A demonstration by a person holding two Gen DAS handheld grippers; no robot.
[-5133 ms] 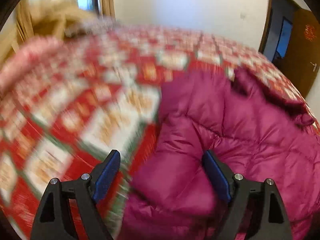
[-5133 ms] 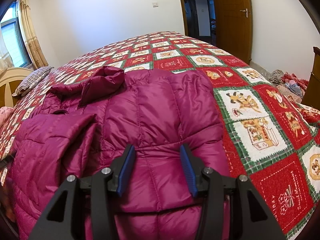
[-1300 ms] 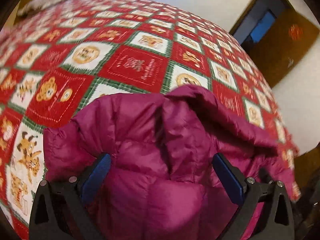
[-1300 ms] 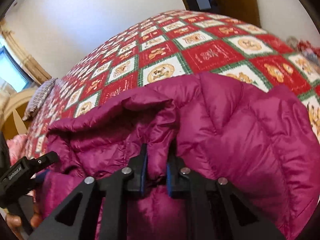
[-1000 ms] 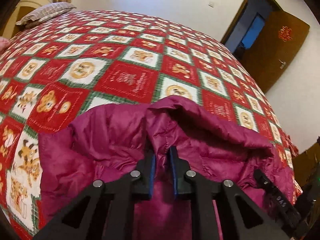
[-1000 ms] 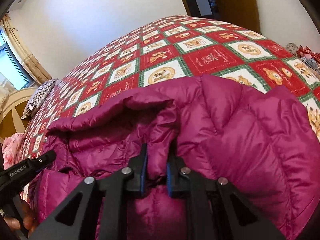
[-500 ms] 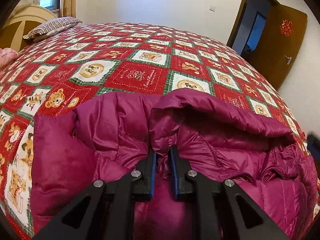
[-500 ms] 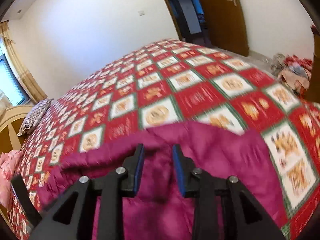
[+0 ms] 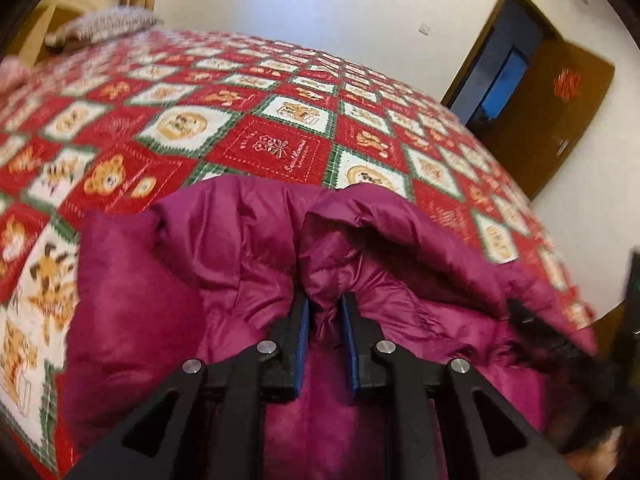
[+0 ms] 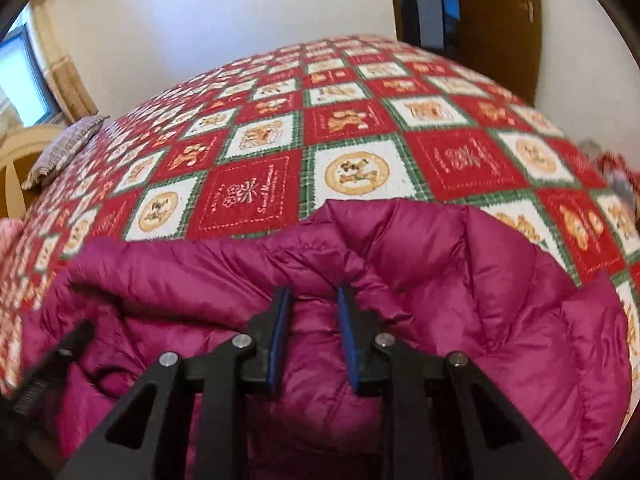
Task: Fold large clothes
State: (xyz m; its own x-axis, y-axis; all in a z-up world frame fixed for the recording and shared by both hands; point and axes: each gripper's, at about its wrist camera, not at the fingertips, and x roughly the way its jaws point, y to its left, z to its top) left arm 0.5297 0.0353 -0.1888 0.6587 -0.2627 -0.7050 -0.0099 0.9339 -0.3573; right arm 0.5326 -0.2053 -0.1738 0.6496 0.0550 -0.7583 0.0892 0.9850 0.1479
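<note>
The magenta down jacket (image 9: 192,280) lies bunched across the lower half of both frames on the bed's red patchwork quilt (image 9: 272,148), its puffy far edge doubled over toward the cameras. The left gripper (image 9: 325,312) is clamped on a pinch of that fabric at lower centre, while the right gripper (image 10: 312,300) has its jaws a little apart with jacket between them (whether it truly holds anything I cannot tell). This looks like mid-fold: next, a firm right grip, then both carrying the edge evenly.
</note>
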